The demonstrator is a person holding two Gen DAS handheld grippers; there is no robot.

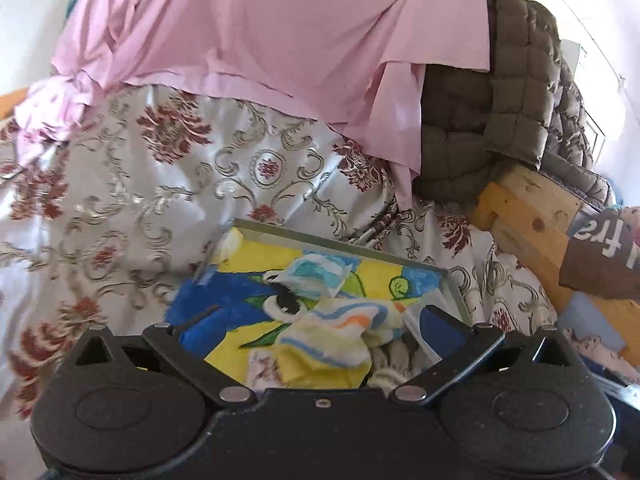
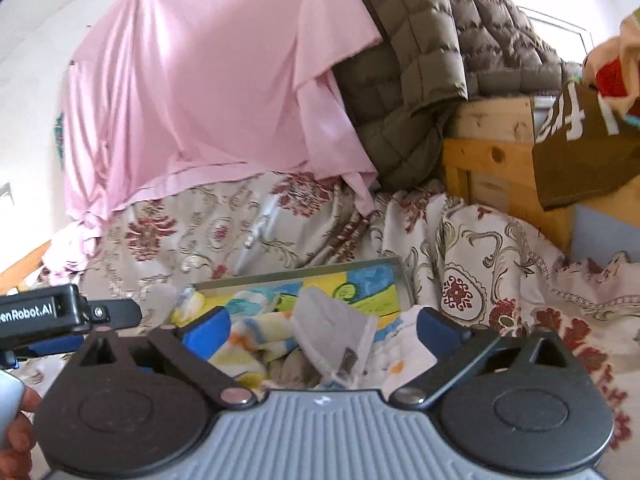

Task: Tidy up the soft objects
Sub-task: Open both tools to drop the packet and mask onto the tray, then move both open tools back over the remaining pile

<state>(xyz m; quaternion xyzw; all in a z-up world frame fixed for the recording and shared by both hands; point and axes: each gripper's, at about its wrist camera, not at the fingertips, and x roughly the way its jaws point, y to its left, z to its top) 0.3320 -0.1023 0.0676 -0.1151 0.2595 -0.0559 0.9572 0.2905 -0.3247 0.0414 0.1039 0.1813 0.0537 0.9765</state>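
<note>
While both grippers hung over the bed, the left gripper and right gripper stood spread wide, pinching nothing. Below them, the socks lay heaped in the near right part of the tray, which rested on the floral bedspread.
</note>
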